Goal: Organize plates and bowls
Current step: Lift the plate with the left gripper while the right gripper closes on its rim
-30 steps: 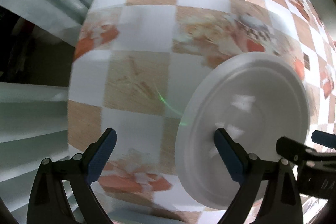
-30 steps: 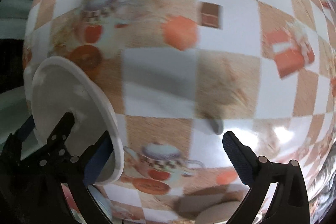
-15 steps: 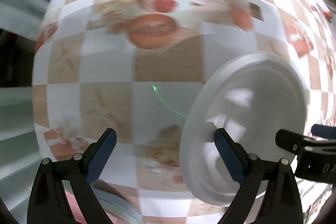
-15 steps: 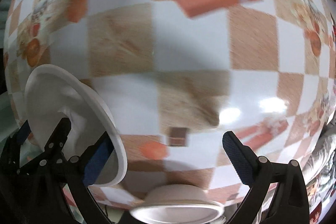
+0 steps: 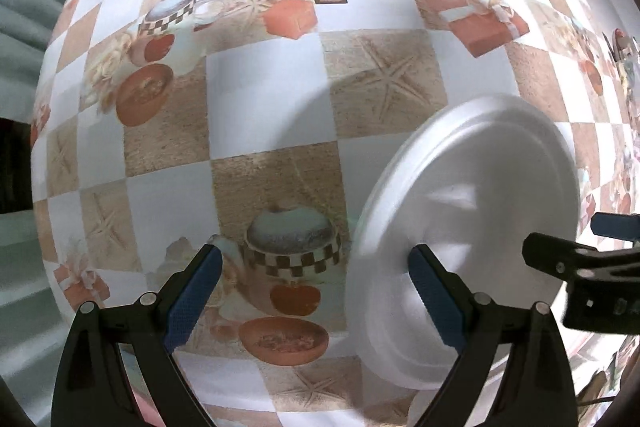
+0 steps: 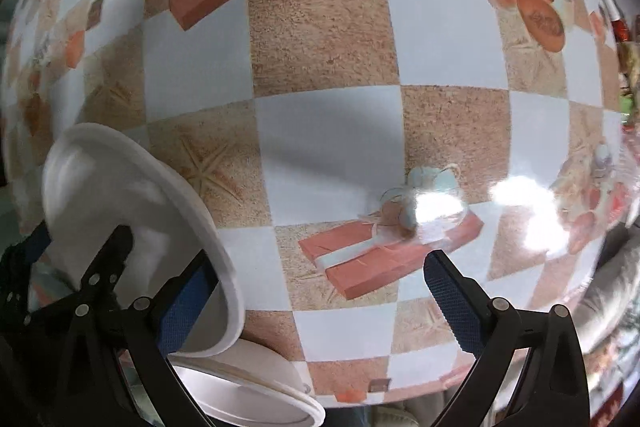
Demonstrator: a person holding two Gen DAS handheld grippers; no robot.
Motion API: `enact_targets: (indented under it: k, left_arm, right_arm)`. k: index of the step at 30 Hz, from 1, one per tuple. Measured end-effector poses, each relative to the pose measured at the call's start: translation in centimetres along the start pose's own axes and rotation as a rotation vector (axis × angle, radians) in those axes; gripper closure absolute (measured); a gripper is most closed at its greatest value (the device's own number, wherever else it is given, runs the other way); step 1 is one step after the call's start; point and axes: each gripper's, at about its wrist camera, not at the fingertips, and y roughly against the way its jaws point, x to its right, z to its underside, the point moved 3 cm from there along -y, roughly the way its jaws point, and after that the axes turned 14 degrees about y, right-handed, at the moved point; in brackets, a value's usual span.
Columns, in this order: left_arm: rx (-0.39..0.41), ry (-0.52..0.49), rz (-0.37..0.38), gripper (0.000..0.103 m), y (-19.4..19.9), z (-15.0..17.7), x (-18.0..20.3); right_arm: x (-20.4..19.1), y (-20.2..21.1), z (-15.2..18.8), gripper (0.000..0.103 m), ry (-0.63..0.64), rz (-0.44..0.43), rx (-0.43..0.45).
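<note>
Left gripper [image 5: 315,255]: jaws spread, enclosing nothing. Right gripper [image 6: 318,271]: likewise. White plate [image 5: 480,219]: tilted on edge, apparently pinched between their neighbouring fingers, presumably for carrying.

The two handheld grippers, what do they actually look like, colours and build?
Both look alike. The left gripper has two black plastic fingers, angular and strut-like, each tipped with a dark blue textured pad and dotted with round silver rivets. The right gripper shows the same black frame, blue cross-hatched pads and silver rivets. No cables, sleeves or readable markings are visible.
</note>
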Motion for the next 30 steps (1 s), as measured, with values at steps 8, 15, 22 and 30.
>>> enact_targets:
  k: [8,15,22,30]
  left_arm:
    - [0.014,-0.018,0.019,0.000,-1.7,0.6,-0.1]
    - [0.019,-0.025,0.054,0.000,-3.4,-0.5,-2.9]
    - [0.054,0.002,0.060,0.000,-1.5,0.5,-2.1]
    - [0.027,-0.034,0.045,0.016,-0.7,0.1,-0.9]
  right_arm:
    - [3.5,-0.8,3.2,0.000,-0.020,-0.069,0.060]
    - [1.9,-1.0,3.3,0.000,-0.019,-0.027,0.073]
    - [2.2,-0.8,3.6,0.000,-0.021,-0.025,0.078]
    - [0.6,1.6,4.3,0.012,-0.005,-0.020,0.110]
